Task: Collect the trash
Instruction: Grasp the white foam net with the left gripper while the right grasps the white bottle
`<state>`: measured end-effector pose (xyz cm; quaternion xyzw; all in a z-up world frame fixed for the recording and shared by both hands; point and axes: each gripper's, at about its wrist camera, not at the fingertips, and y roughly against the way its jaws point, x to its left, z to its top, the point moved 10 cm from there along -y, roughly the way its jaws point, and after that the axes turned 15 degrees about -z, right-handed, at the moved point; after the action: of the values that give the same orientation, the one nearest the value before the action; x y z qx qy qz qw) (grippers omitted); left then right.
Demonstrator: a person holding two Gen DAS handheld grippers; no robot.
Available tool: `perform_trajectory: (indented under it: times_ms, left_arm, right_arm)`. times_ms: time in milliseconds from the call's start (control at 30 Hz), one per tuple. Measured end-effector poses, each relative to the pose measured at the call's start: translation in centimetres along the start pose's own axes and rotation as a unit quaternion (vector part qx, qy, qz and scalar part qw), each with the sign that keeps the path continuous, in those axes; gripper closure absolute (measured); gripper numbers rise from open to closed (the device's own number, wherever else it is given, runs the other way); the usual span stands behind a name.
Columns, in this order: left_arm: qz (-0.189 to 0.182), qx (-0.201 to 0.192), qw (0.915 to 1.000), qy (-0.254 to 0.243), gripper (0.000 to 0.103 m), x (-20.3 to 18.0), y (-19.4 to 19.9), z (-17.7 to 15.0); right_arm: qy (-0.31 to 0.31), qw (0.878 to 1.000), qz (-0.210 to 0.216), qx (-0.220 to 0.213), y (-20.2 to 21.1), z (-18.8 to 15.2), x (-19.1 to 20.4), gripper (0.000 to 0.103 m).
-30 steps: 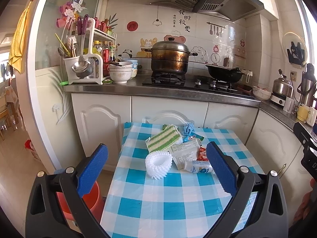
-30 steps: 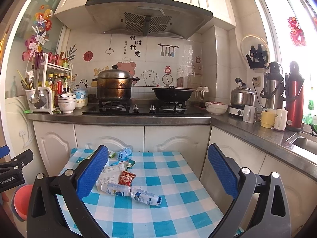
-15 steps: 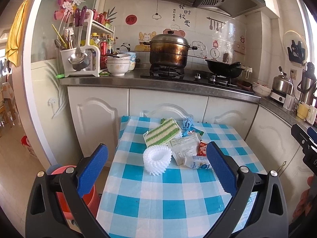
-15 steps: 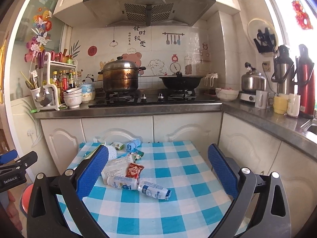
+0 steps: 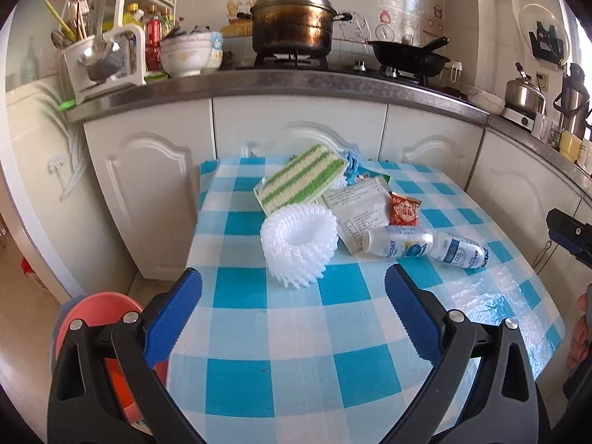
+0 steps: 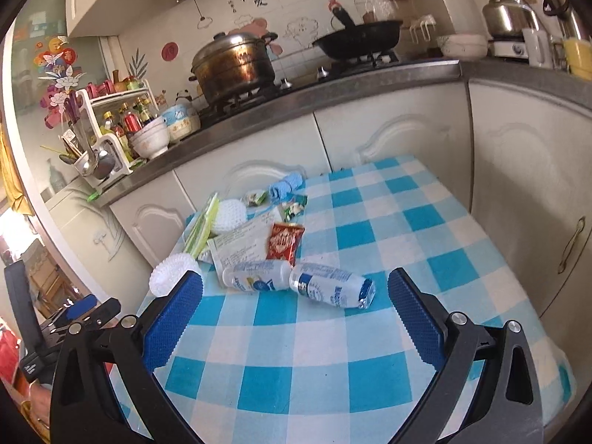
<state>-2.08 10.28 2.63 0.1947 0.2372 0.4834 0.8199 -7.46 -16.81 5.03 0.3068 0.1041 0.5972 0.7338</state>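
Note:
Trash lies in a cluster on a blue-and-white checked table: a white foam net, a green-striped sponge cloth, a printed paper packet, a red sachet and two small white bottles lying on their sides. My left gripper hangs open just short of the foam net, holding nothing. In the right wrist view the bottles lie just beyond my right gripper, which is open and empty above the table.
A red-orange bin stands on the floor at the table's left. White cabinets and a counter with a pot, a wok and a utensil rack rise behind the table. More small wrappers and a blue rag lie at the table's far edge.
Both grippers have tilted downward and moved in toward the table, so the trash looks larger and nearer. Both remain open and empty.

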Motion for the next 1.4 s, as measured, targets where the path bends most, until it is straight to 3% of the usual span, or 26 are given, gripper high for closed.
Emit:
perform_trajectory:
  times_ms: [200,600,933,1000,1133,1200,1333,1367,1400]
  left_arm:
    - [-0.013,0.037,0.9984,0.041,0.003,1.8,-4.9,-1.4]
    - [0.01,0.079,0.9962,0.036,0.003,3.1,-10.7,-0.4]
    - [0.006,0.08,0.9957,0.046,0.005,3.7,-11.9,0.0]
    - [0.005,0.081,0.9956,0.046,0.008,3.6,-12.1,0.0]
    - [0.005,0.091,0.9944,0.053,0.029,3.6,-12.7,-0.6]
    - [0.003,0.097,0.9934,0.061,0.034,3.8,-13.0,-0.8]
    - [-0.002,0.091,0.9934,0.069,0.044,4.0,-12.9,-0.7]
    - [-0.001,0.091,0.9934,0.069,0.046,3.9,-12.9,-0.7]
    - [-0.002,0.091,0.9935,0.069,0.047,3.9,-12.9,-0.7]
  right_arm:
    - [0.005,0.998,-0.008,0.055,-4.5,-2.3,-1.1,0.004]
    - [0.056,0.994,-0.032,0.083,-9.3,-3.3,-2.6,0.004]
    - [0.191,0.978,-0.02,0.086,-13.2,-2.7,-0.1,0.004]
    - [0.221,0.971,-0.019,0.085,-13.9,-2.9,0.4,0.004]
    - [0.273,0.958,-0.017,0.081,-14.8,-3.7,1.4,0.004]
    - [0.294,0.953,-0.023,0.077,-14.9,-4.0,1.8,0.004]
    - [0.302,0.95,-0.019,0.082,-14.9,-4.4,2.1,0.007]
    - [0.303,0.949,-0.02,0.082,-14.8,-4.5,2.1,0.011]
    - [0.302,0.949,-0.021,0.084,-14.8,-4.6,2.2,0.026]
